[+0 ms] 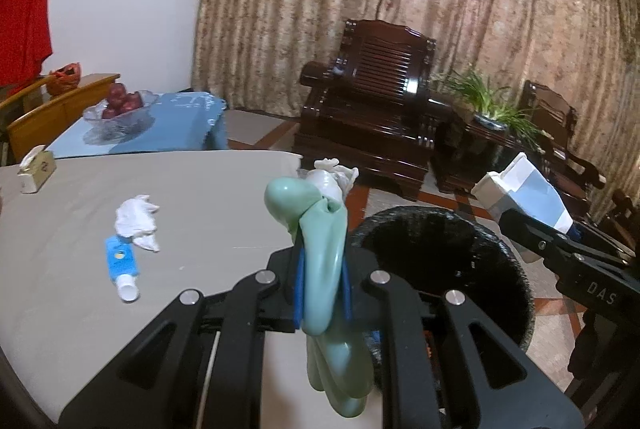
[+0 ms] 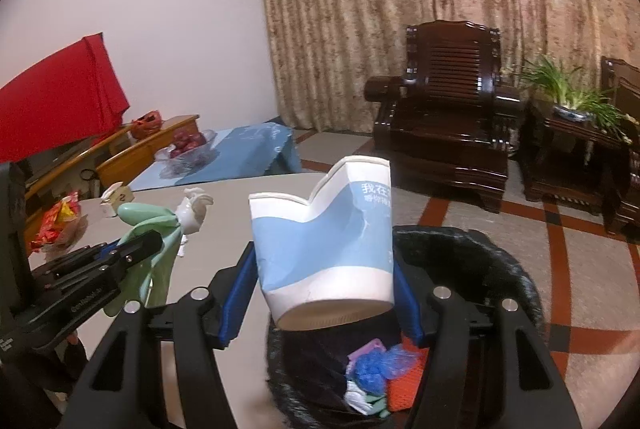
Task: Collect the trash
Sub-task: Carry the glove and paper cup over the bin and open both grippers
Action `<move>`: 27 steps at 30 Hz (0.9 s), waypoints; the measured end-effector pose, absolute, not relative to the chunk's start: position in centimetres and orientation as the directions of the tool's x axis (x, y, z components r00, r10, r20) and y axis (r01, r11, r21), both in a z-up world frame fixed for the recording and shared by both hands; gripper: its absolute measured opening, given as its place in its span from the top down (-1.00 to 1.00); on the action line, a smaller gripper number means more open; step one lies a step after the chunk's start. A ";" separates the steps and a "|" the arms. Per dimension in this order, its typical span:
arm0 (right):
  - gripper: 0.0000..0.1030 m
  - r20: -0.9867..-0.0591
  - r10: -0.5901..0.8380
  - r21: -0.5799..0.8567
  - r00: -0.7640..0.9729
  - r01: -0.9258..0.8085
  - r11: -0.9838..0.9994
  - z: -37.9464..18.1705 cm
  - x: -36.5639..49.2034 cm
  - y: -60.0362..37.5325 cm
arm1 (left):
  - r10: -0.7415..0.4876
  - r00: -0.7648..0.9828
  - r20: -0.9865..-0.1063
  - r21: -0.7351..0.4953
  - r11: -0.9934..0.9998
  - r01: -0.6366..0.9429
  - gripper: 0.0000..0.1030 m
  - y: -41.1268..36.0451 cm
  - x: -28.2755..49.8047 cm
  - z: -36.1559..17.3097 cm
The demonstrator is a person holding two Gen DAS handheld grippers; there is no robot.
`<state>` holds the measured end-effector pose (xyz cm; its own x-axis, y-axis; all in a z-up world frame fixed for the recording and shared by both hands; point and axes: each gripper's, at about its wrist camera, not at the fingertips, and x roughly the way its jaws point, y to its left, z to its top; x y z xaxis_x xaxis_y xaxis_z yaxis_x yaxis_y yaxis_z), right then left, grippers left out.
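My left gripper (image 1: 322,285) is shut on a pale green rubber glove (image 1: 324,269) that hangs between its blue pads, at the table's right edge beside the black trash bin (image 1: 516,269). My right gripper (image 2: 320,293) is shut on a crushed blue and white paper cup (image 2: 320,241), held above the bin (image 2: 504,261), which holds blue, purple, white and orange scraps (image 2: 376,369). The cup also shows in the left wrist view (image 1: 528,193). The glove and left gripper show in the right wrist view (image 2: 148,225).
On the grey table (image 1: 200,197) lie a crumpled white tissue (image 1: 136,221), a small blue tube (image 1: 122,265) and a tissue box (image 1: 36,173). A red snack wrapper (image 2: 60,221) lies at the left. A fruit bowl (image 1: 120,109), dark wooden armchair (image 1: 376,109) and plant (image 1: 492,105) stand behind.
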<state>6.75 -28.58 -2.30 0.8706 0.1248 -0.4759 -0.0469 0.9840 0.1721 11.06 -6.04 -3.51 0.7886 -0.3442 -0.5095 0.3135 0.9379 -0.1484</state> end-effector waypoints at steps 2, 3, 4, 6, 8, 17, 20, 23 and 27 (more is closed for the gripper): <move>-0.18 -0.479 0.110 0.168 0.871 -0.032 0.985 -2.5 6.5 -29.3 | -0.356 0.783 -0.510 -0.150 0.933 0.327 0.74 -6.7 11.2 -3.6; -0.18 -0.481 0.103 0.167 0.870 -0.025 0.986 -2.6 6.5 -29.7 | -0.365 0.779 -0.510 -0.149 0.929 0.338 0.74 -7.3 11.2 -3.7; -0.18 -0.484 0.094 0.167 0.870 -0.013 0.986 -2.8 6.4 -30.3 | -0.370 0.776 -0.511 -0.147 0.927 0.345 0.74 -7.8 11.3 -3.7; -0.18 -0.490 0.076 0.164 0.869 0.006 0.987 -3.1 6.2 -31.2 | -0.384 0.767 -0.513 -0.147 0.920 0.362 0.74 -8.8 11.3 -4.0; -0.18 -0.496 0.062 0.161 0.866 0.021 0.987 -3.3 6.3 -31.8 | -0.395 0.759 -0.517 -0.148 0.915 0.376 0.74 -9.6 11.5 -4.1; -0.18 -0.526 0.010 0.146 0.850 0.078 0.986 -4.7 6.4 -35.2 | -0.443 0.722 -0.532 -0.155 0.889 0.431 0.74 -13.9 12.5 -5.6; -0.18 -0.535 -0.005 0.143 0.845 0.097 0.985 -5.1 6.4 -36.3 | -0.457 0.706 -0.541 -0.156 0.879 0.450 0.74 -15.5 12.9 -6.3; -0.18 -0.546 -0.021 0.140 0.838 0.116 0.983 -5.6 6.4 -37.3 | -0.470 0.689 -0.551 -0.159 0.870 0.466 0.75 -16.8 13.3 -7.0; -0.18 -0.561 -0.038 0.135 0.827 0.137 0.981 -6.4 6.5 -38.6 | -0.487 0.667 -0.563 -0.166 0.858 0.487 0.75 -18.3 13.8 -7.9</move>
<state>6.46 -38.57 -6.38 0.8269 -0.0378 -0.5611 0.1366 0.9814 0.1351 13.76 -18.31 -7.91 0.6672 -0.4873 -0.5634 0.4865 0.8578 -0.1658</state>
